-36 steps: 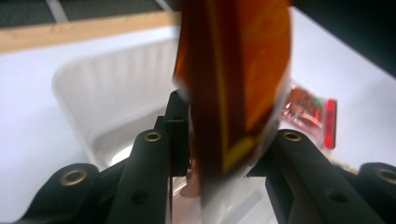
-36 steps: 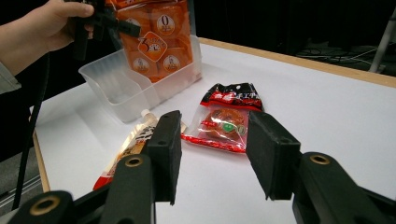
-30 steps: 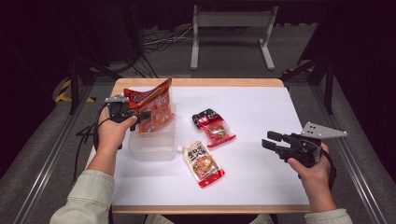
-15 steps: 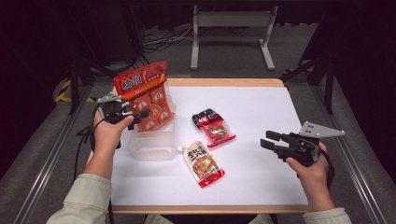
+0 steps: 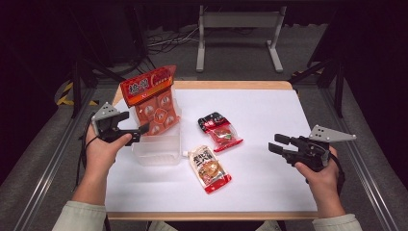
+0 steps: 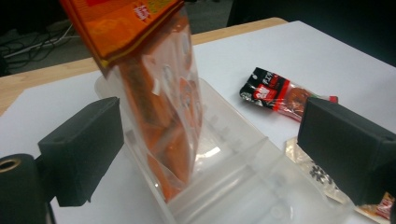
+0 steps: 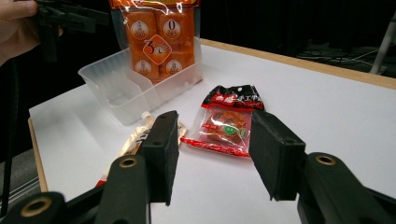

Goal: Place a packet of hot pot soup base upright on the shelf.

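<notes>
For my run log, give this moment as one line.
orange bag upright in clear bin | left gripper open | right gripper open

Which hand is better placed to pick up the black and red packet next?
Right. The right claw is open and aimed at the black and red packet, with bare table between. The left claw, also open, sits by the orange bag standing in the clear bin.
</notes>
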`<state>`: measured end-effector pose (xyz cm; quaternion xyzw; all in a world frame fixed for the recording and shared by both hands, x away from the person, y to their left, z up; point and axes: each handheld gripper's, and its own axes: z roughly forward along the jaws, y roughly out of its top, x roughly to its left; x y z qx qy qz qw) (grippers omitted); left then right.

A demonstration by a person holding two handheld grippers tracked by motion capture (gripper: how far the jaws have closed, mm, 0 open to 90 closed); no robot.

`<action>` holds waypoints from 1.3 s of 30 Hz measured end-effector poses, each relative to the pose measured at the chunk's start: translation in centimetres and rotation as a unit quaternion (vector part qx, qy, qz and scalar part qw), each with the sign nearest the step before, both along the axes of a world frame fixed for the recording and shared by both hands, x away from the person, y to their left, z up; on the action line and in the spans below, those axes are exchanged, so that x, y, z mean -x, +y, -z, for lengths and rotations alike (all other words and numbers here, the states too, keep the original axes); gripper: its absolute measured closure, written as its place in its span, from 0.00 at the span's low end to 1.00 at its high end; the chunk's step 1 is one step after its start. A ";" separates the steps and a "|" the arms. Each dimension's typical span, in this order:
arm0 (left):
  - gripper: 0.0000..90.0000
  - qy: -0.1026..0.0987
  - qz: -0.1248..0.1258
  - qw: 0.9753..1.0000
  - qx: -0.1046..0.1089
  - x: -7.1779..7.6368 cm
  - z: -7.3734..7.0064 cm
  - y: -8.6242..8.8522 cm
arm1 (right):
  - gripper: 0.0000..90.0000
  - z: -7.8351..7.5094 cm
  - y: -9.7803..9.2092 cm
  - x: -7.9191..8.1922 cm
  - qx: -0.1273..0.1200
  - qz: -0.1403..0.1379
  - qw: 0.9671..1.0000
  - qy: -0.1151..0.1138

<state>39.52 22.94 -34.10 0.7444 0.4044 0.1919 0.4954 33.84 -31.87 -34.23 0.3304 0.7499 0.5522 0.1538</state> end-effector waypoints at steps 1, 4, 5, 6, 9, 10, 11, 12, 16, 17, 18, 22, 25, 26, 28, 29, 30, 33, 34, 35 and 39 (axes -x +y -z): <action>0.08 -0.003 0.003 1.000 0.005 0.5 0.1 0.0 | 0.59 0.0 0.1 0.0 0.000 -0.001 1.000 0.000; 0.08 -0.007 0.008 1.000 0.018 2.0 0.6 0.3 | 0.58 0.0 0.3 -0.1 0.003 -0.004 1.000 0.000; 0.08 -0.009 0.011 1.000 0.020 2.3 0.7 0.3 | 0.58 0.0 0.4 -0.1 0.001 -0.005 1.000 0.000; 0.08 -0.008 0.013 1.000 0.023 2.7 0.9 0.3 | 0.58 0.0 0.4 -0.2 0.000 -0.007 1.000 0.000; 0.08 -0.009 0.028 0.999 0.019 3.7 1.4 0.5 | 0.58 0.1 0.7 -0.4 0.002 -0.010 1.000 0.002; 0.07 -0.008 0.031 0.999 0.020 4.1 1.6 0.5 | 0.57 0.1 0.8 -0.5 0.003 -0.011 1.000 0.002; 0.07 -0.007 0.035 0.999 0.019 4.3 1.7 0.6 | 0.57 0.2 0.8 -0.5 0.004 -0.012 1.000 0.002; 0.07 -0.006 0.040 0.999 0.016 4.5 1.8 0.6 | 0.57 0.2 0.9 -0.6 0.004 -0.014 1.000 0.002; 0.07 0.002 0.050 0.999 0.011 5.1 2.0 0.7 | 0.57 0.2 1.1 -0.8 0.002 -0.016 1.000 0.001; 0.07 0.001 0.052 0.999 0.009 5.1 1.9 0.8 | 0.56 0.2 1.2 -0.8 0.002 -0.018 1.000 0.001; 0.07 0.004 0.051 0.999 0.010 5.3 1.9 0.9 | 0.56 0.2 1.2 -0.9 0.002 -0.018 1.000 0.001; 0.07 0.009 0.053 0.998 0.015 5.7 1.8 1.3 | 0.53 0.2 1.7 -1.4 0.006 -0.022 1.000 0.002; 0.07 0.011 0.051 0.999 0.014 5.9 1.8 1.5 | 0.50 0.0 2.2 -2.1 0.007 -0.027 1.000 0.006; 0.07 0.011 0.051 0.998 0.015 6.0 1.8 1.5 | 0.49 -0.1 2.5 -2.4 0.009 -0.029 0.999 0.009; 0.07 0.011 0.052 0.998 0.015 6.1 1.9 1.6 | 0.47 -0.4 2.9 -3.0 0.017 -0.033 0.999 0.012; 0.07 0.013 0.052 0.998 0.016 6.2 1.9 1.6 | 0.47 -0.5 3.2 -3.4 0.020 -0.035 0.999 0.013; 0.07 0.012 0.052 0.998 0.016 6.3 2.0 1.7 | 0.47 -0.7 3.5 -3.8 0.024 -0.036 0.999 0.017; 0.07 0.019 0.049 0.998 0.019 6.5 2.2 1.9 | 0.46 -0.9 4.4 -5.1 0.034 -0.034 0.999 0.018; 0.08 0.023 0.047 0.998 0.018 6.6 2.2 2.0 | 0.46 -0.9 4.6 -5.5 0.036 -0.034 0.999 0.020; 0.08 0.025 0.046 0.999 0.016 6.7 2.3 2.1 | 0.47 -0.9 4.9 -5.9 0.040 -0.031 0.999 0.021; 0.08 0.024 0.044 0.999 0.015 6.9 2.4 2.3 | 0.47 -0.8 5.6 -7.1 0.050 -0.028 0.998 0.015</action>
